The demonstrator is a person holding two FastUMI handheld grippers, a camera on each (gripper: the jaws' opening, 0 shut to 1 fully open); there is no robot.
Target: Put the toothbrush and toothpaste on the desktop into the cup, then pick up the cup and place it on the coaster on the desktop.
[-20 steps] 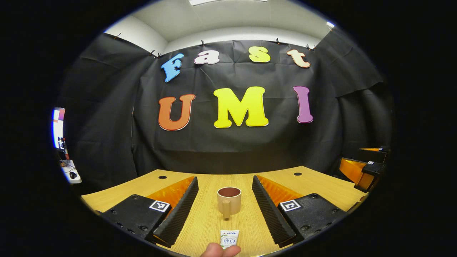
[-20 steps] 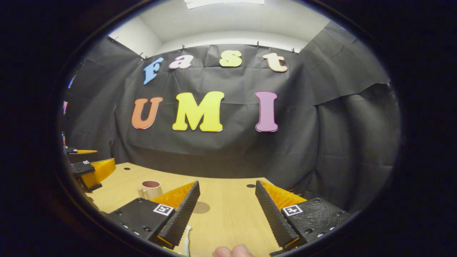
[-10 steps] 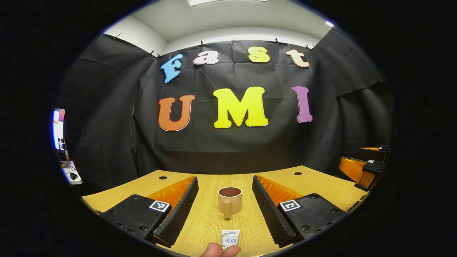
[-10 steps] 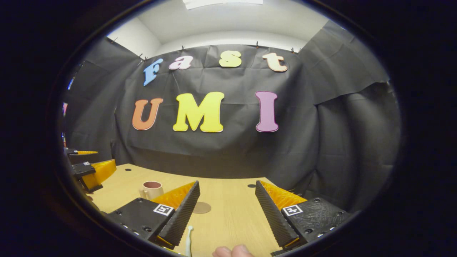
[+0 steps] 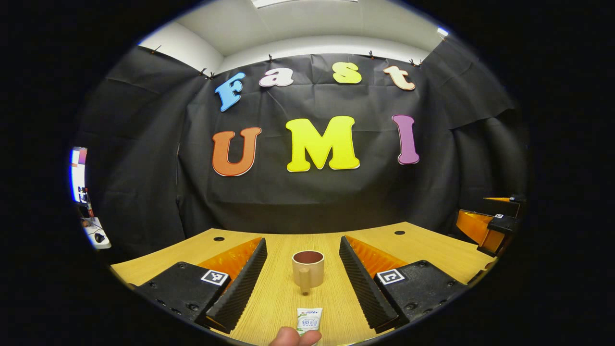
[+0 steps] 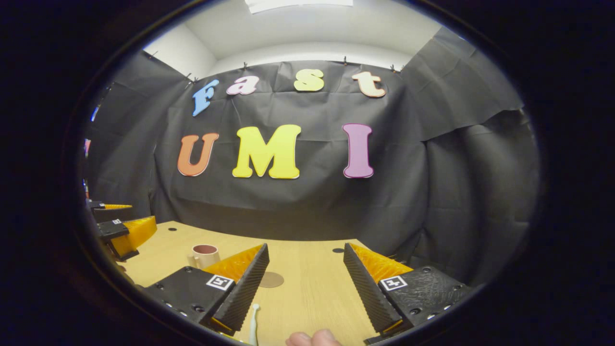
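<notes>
Left gripper view, nearest the lens: a fingertip (image 5: 294,337) shows at the bottom edge, overlapping the near end of the toothpaste (image 5: 309,320). The toothpaste lies flat on the wooden surface (image 5: 432,250), lengthwise along the tool's axis, in the gap between the two fingers. The left tool (image 5: 303,248) is spread wide, with nothing between its fingers pressed or touched. Beyond the toothpaste, apart from it, the cup (image 5: 308,270) stands upright on the surface, handle turned toward the camera, centred between the fingertips without contact. At the far right edge, the right tool (image 5: 487,226) is seen over the corner of the surface.

Right gripper view, nearest the lens: fingertips (image 6: 312,338) of the holding hand show at the bottom edge. The toothbrush (image 6: 252,324) lies on the surface (image 6: 307,288) just beside the inner face of the tool's left-hand finger; contact cannot be determined. The right tool (image 6: 306,252) is spread wide and grips nothing. Farther out, the round coaster (image 6: 271,279) lies flat on the surface, partly hidden by the left-hand finger. The cup (image 6: 204,254) stands upright farther left, well apart from the coaster. The left tool (image 6: 122,229) is at the far left edge. The black cloth wall (image 6: 432,192) closes the booth behind the surface.
</notes>
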